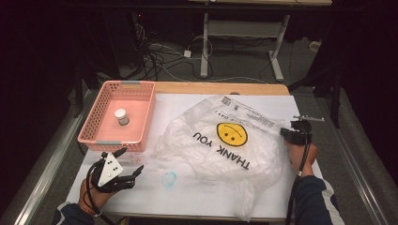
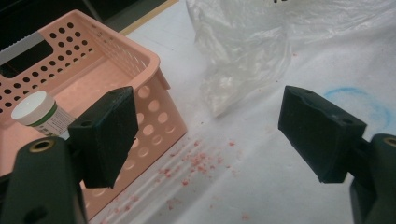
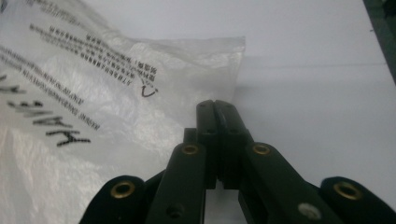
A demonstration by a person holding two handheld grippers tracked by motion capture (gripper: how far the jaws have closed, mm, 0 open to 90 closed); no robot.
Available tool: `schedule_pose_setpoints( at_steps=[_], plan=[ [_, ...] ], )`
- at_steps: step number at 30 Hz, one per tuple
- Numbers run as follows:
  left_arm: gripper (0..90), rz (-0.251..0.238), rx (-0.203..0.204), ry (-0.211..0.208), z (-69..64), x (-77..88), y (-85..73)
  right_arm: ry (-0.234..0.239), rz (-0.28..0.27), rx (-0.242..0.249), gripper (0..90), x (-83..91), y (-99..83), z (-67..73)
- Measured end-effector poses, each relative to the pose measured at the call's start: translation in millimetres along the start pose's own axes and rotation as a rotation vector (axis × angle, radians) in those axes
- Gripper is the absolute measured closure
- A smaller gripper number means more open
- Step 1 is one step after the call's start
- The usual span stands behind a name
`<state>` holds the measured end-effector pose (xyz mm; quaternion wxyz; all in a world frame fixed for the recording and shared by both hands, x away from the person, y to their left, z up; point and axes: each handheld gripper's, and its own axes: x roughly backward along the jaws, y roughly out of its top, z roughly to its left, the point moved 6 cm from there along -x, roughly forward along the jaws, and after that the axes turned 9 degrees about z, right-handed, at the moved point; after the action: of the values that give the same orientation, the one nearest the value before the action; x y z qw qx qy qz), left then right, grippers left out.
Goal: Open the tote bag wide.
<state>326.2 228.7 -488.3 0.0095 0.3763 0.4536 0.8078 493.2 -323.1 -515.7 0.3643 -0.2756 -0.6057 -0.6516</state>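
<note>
At 3 o'clock on the tabletop, right tool pressed together at plastic bag edge, maybe pinching film; can't tell. Left tool spread at 8 o'clock, idle beside pink basket.

Beyond my right gripper, the plastic bag runs off the left edge of its view, and its small print is too fine to read. My left gripper's near jaw hides part of the white-capped bottle, and the pink basket is cut off at the left edge there.
</note>
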Motion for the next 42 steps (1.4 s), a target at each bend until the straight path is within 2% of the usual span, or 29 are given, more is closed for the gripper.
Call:
schedule_pose_setpoints(
  at_steps=[1, 2, 5, 7, 9, 11, 13, 15, 16, 17, 18, 19, 20, 21, 22, 23, 24, 25, 26, 27, 30, 33, 34, 35, 38, 39, 40, 41, 42],
  plan=[
    [19.2, -0.001, 0.001, -0.001, -0.3, 0.8, -0.3, -0.001, -0.005, 0.026, 89.9, 4.1, -6.4, 5.3],
    [19.2, -0.001, 0.000, 0.003, -0.6, 2.1, -0.7, 0.007, -0.009, 0.077, 89.4, 9.4, -14.7, 15.3],
    [19.1, -0.001, -0.003, 0.005, -0.6, 2.9, -0.6, 0.004, 0.000, 0.143, 88.3, 14.4, -23.2, 28.8],
    [19.1, 0.002, -0.007, 0.009, -0.8, 3.7, -0.9, -0.006, 0.010, 0.199, 84.0, 16.1, -29.3, 36.7],
    [19.1, 0.004, -0.008, 0.009, -1.0, 3.6, -1.4, -0.002, 0.001, 0.231, 76.9, 20.2, -30.7, 40.8],
    [19.0, 0.007, -0.009, 0.009, -1.3, 3.3, -2.0, 0.000, -0.034, 0.255, 66.1, 27.7, -27.6, 42.7],
    [19.0, 0.008, -0.008, 0.010, -1.3, 3.4, -2.2, 0.026, -0.085, 0.254, 60.9, 41.8, -21.6, 47.0],
    [19.0, 0.008, -0.008, 0.008, -1.4, 3.5, -2.4, 0.050, -0.170, 0.298, 59.1, 62.7, -14.6, 60.8],
    [19.0, 0.010, -0.009, 0.008, -1.4, 3.4, -2.6, 0.050, -0.170, 0.298, 59.1, 62.7, -14.6, 60.8],
    [19.0, 0.011, -0.011, 0.009, -1.5, 3.0, -2.6, 0.141, -0.225, 0.375, 58.4, 83.0, -13.2, 87.4],
    [19.0, 0.011, -0.011, 0.009, -1.5, 3.0, -2.6, 0.141, -0.225, 0.375, 58.4, 83.0, -13.2, 87.4],
    [19.0, 0.013, -0.011, 0.008, -1.7, 2.5, -2.5, 0.236, -0.239, 0.466, 57.6, 96.7, -17.7, 120.8],
    [19.0, 0.014, -0.013, 0.007, -1.8, 2.0, -2.3, 0.290, -0.238, 0.515, 57.9, 101.1, -21.1, 138.3],
    [19.0, 0.021, -0.009, -0.001, -3.4, 1.4, -2.4, 0.314, -0.235, 0.580, 57.9, 103.6, -25.5, 155.4],
    [19.0, 0.021, -0.009, -0.001, -3.4, 1.4, -2.4, 0.314, -0.235, 0.580, 57.9, 103.6, -25.5, 155.4],
    [19.1, 0.024, -0.011, -0.003, -4.0, 0.9, -2.4, 0.375, -0.201, 0.690, 57.7, 102.5, -37.7, 188.5],
    [19.1, 0.028, -0.014, -0.005, -4.7, 0.5, -2.7, 0.407, -0.176, 0.736, 57.7, 99.5, -44.5, 203.7],
    [19.1, 0.029, -0.017, -0.005, -5.1, 0.1, -2.8, 0.407, -0.176, 0.736, 57.7, 99.5, -44.5, 203.7],
    [19.2, 0.030, -0.018, -0.008, -5.5, -0.1, -2.9, 0.429, -0.150, 0.772, 57.6, 95.6, -51.5, 217.4],
    [19.2, 0.030, -0.017, -0.010, -5.7, -0.4, -3.0, 0.464, -0.093, 0.848, 56.4, 85.8, -64.5, 241.6],
    [19.2, 0.034, -0.016, -0.006, -5.3, -0.4, -3.4, 0.480, -0.010, 0.938, 54.6, 67.0, -82.3, 268.0],
    [19.2, 0.036, -0.016, -0.006, -5.1, -0.3, -4.3, 0.494, 0.036, 0.969, 52.8, 56.2, -92.9, 279.2],
    [19.3, 0.036, -0.014, -0.007, -5.2, -0.2, -4.6, 0.493, 0.076, 0.995, 52.8, 46.9, -100.4, 286.3],
    [19.3, 0.037, -0.012, -0.008, -5.2, -0.1, -5.0, 0.493, 0.076, 0.995, 52.8, 46.9, -100.4, 286.3],
    [19.4, 0.042, -0.013, -0.010, -5.2, 0.1, -6.0, 0.479, 0.135, 1.015, 56.2, 32.9, -109.8, 289.9],
    [19.3, 0.043, -0.015, -0.010, -5.3, 0.0, -6.2, 0.493, 0.129, 0.989, 64.9, 29.1, -109.6, 289.0],
    [19.4, 0.044, -0.016, -0.009, -5.5, 0.1, -6.4, 0.479, 0.126, 0.985, 72.9, 28.6, -107.7, 287.8],
    [19.4, 0.044, -0.016, -0.009, -5.5, 0.1, -6.4, 0.479, 0.126, 0.985, 72.9, 28.6, -107.7, 287.8],
    [19.4, 0.043, -0.015, -0.009, -5.3, 0.3, -6.5, 0.463, 0.124, 0.967, 84.6, 26.9, -104.4, 284.8]
  ],
)
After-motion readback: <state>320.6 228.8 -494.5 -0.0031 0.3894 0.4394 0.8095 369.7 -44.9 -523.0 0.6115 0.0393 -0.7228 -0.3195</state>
